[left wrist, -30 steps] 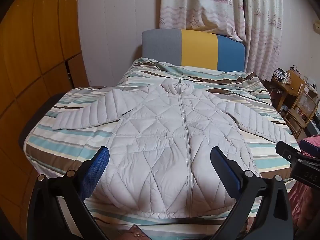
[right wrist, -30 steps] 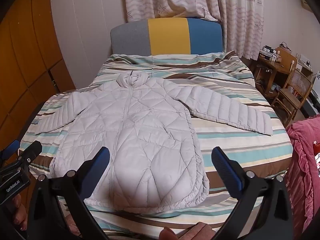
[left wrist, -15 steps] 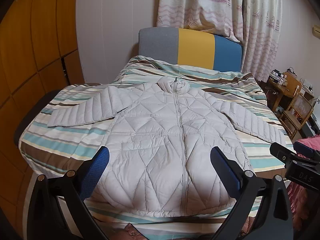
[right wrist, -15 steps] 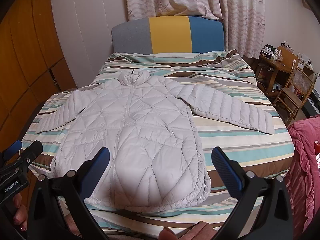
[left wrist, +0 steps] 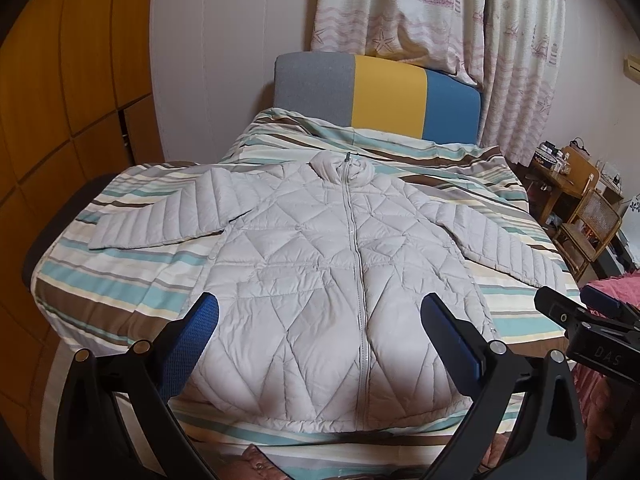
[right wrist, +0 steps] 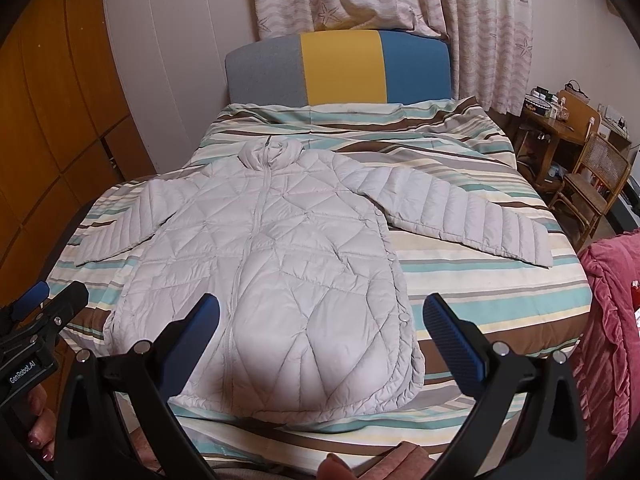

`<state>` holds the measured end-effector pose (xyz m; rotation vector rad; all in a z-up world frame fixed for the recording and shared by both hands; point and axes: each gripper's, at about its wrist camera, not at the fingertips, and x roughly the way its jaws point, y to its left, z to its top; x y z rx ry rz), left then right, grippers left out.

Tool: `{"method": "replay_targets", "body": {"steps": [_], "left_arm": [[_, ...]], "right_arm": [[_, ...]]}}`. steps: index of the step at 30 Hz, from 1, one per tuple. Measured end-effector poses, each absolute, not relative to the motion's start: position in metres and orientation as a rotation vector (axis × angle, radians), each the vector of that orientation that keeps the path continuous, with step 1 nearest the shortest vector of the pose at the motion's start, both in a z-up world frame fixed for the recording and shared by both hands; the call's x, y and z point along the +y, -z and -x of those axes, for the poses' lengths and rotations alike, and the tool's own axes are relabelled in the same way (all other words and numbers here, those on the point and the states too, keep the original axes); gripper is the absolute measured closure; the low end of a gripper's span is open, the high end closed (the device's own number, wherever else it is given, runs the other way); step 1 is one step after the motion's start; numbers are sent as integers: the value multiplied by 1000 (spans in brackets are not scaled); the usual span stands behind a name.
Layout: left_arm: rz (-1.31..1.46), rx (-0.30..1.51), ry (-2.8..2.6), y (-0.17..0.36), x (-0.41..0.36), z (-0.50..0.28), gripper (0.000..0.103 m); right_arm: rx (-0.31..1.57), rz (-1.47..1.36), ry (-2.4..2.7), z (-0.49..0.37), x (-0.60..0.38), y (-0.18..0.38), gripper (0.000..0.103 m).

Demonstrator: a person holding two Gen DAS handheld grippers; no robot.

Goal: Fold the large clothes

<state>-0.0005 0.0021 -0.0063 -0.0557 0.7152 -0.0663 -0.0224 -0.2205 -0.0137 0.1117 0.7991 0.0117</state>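
A pale grey quilted puffer jacket (left wrist: 340, 276) lies flat and zipped on the striped bed (left wrist: 120, 280), collar toward the headboard, both sleeves spread out to the sides. It also shows in the right wrist view (right wrist: 272, 272). My left gripper (left wrist: 320, 336) is open and empty, held above the jacket's hem near the foot of the bed. My right gripper (right wrist: 320, 332) is open and empty, also above the hem, toward the jacket's right side. Each gripper appears at the edge of the other's view.
A grey, yellow and blue headboard (left wrist: 380, 92) stands at the far end under patterned curtains (left wrist: 440, 12). Wooden cabinets (left wrist: 60, 100) line the left. A wooden desk and chair (right wrist: 584, 168) stand at the right. A pink blanket (right wrist: 612, 320) lies at the right edge.
Both grippers have risen slightly and drawn back, so the jacket sits lower and farther in view. The jacket has not moved. Both grippers stay open.
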Motion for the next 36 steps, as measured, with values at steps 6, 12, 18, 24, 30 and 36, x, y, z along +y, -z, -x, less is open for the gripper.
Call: {"method": "replay_targets", "body": {"steps": [6, 12, 18, 24, 30, 36], "left_arm": [[57, 716, 66, 7, 2, 1, 3], [58, 717, 66, 7, 0, 1, 3], [60, 719, 73, 9, -3, 3, 3], [61, 730, 77, 15, -9, 3, 3], [66, 749, 84, 17, -4, -5, 3], [71, 780, 89, 21, -4, -16, 3]], "right_arm": [[803, -113, -10, 22, -221, 14, 2], [803, -118, -14, 21, -221, 14, 2], [810, -119, -15, 21, -222, 14, 2], [821, -124, -17, 18, -224, 17, 2], [831, -125, -15, 14, -226, 19, 2], [858, -130, -10, 5, -228, 25, 2]]}}
